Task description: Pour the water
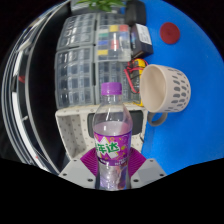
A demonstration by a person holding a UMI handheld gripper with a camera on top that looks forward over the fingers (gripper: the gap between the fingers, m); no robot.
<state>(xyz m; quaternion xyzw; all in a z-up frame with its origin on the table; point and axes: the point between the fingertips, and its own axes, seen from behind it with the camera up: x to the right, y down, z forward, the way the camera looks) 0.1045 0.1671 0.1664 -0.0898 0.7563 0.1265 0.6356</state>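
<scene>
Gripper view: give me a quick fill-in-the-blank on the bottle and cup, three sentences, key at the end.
1. The gripper is shut on a clear bottle whose cap is ____ in colour.
2. Beyond the bottle, a cream cup lies tipped on its ____.
3. The cup rests on a ____ surface.

Missing words: purple; side; blue
</scene>
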